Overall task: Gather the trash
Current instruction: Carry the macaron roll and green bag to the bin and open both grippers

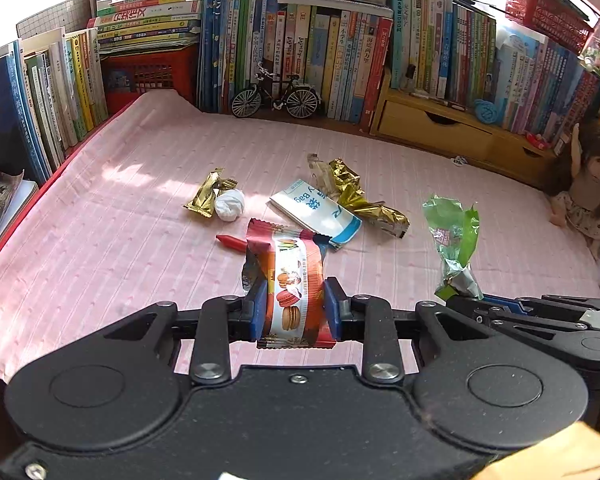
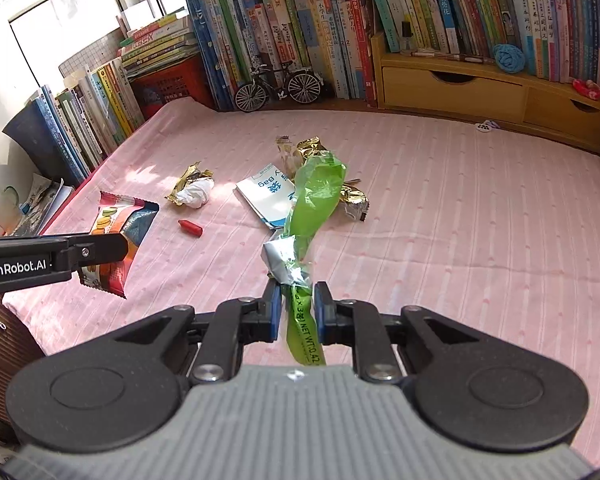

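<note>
My left fingers [image 1: 296, 307] pinch the macaron wrapper [image 1: 290, 280] and my right fingers [image 2: 296, 307] clamp the green wrapper [image 2: 314, 196] by its thin tail, both lifted off the pink surface [image 2: 460, 220]; that slick tail could slip; gold wrappers [image 1: 358, 196], tissue [image 1: 230, 205] and sanitary bag [image 1: 320, 212] remain below; books [image 1: 340, 52] wall the far edge, the middle lies open.

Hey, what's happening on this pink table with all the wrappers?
A person is clearing trash with a handheld tool in each hand. The left tool is shut on a red macaron wrapper, the right tool on a green wrapper, both held above the pink cloth. Lying on the cloth are two gold wrappers, a white tissue ball, a white and blue bag and a small red piece.
</note>
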`<state>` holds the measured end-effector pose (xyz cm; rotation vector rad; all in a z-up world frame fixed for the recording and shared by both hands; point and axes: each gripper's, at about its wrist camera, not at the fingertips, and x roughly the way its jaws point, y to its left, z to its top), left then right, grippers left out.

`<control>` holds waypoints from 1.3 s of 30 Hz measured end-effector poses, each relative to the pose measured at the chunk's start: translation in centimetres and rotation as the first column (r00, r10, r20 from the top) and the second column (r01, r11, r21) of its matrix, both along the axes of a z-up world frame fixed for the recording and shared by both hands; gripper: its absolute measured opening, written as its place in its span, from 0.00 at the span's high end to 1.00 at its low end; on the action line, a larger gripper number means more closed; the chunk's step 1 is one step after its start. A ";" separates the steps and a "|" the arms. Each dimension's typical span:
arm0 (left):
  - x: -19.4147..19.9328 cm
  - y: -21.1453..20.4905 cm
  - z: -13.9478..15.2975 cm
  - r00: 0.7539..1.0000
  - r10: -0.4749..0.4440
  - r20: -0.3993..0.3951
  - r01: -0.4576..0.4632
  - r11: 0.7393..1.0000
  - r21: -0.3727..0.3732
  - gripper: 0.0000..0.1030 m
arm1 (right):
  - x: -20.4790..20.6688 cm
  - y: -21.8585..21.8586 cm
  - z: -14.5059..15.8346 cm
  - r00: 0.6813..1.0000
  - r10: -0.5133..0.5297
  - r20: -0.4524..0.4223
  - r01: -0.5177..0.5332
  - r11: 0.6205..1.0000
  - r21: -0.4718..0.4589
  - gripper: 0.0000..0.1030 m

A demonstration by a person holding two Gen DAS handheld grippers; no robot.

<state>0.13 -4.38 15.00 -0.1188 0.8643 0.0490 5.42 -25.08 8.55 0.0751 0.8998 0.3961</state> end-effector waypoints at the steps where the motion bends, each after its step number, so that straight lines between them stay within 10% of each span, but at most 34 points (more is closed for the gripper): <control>1: -1.0 0.2 0.2 1.000 -0.008 0.006 0.008 1.000 -0.002 0.73 | -0.9 0.2 0.2 1.000 -0.009 0.005 0.009 1.000 -0.003 0.79; 14: -18.4 6.5 -0.1 0.994 -0.110 0.017 0.110 0.993 -0.034 0.73 | -16.9 4.7 1.4 0.987 -0.162 0.023 0.162 0.987 -0.007 0.79; 24: -25.3 10.8 -4.2 0.993 -0.067 -0.093 0.059 0.994 -0.091 0.73 | -24.2 9.4 -1.4 0.996 -0.060 -0.059 0.059 0.998 -0.017 0.78; 39: -26.0 12.2 -18.5 0.964 -0.023 -0.265 -0.001 0.996 -0.087 0.73 | -25.9 13.0 -16.3 0.973 -0.005 -0.232 -0.014 0.997 -0.080 0.78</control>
